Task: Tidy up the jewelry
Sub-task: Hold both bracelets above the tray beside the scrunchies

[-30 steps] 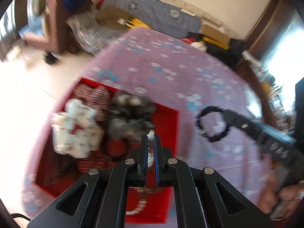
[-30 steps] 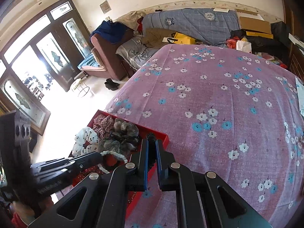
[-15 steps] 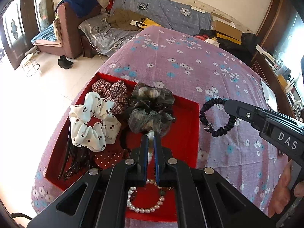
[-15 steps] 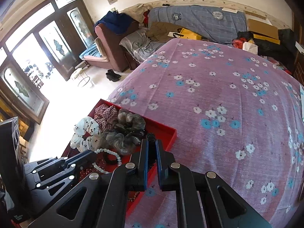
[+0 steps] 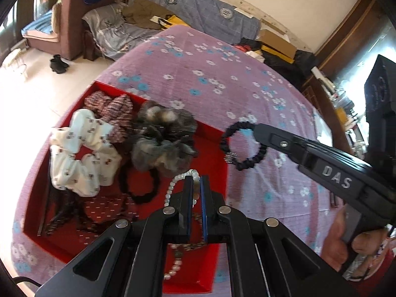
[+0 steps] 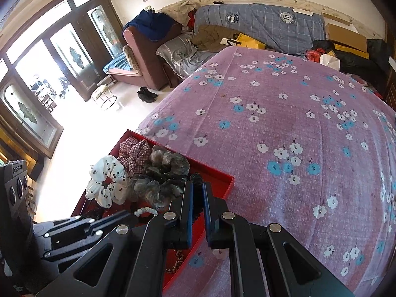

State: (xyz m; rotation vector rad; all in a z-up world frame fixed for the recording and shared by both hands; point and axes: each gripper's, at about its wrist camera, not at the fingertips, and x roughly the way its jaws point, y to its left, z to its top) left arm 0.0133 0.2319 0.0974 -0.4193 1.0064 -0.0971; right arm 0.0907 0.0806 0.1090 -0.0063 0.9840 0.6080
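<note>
A red tray (image 5: 212, 267) lies on the purple flowered bed and holds scrunchies and beads. My left gripper (image 5: 194, 180) is shut on a white pearl bracelet (image 5: 170, 190), held above the tray; the pearls also show in the right wrist view (image 6: 146, 211). My right gripper (image 6: 196, 188) is shut on a black beaded bracelet (image 5: 243, 167), which hangs as a ring past the tray's right edge in the left wrist view. In the right wrist view a dark bit (image 6: 196, 178) of it shows at the fingertips.
In the tray lie a white cherry-print scrunchie (image 5: 79, 158), a plaid scrunchie (image 5: 111, 109), grey scrunchies (image 5: 160, 138), dark hair ties (image 5: 141, 193) and another bead string (image 5: 173, 267). The purple bedspread (image 6: 284, 128) stretches right of the tray. A sofa and armchair stand beyond the bed.
My left gripper has lifted the pearl bracelet higher over the tray. The right gripper with the black bracelet has shifted only slightly, staying beside the tray's right edge.
</note>
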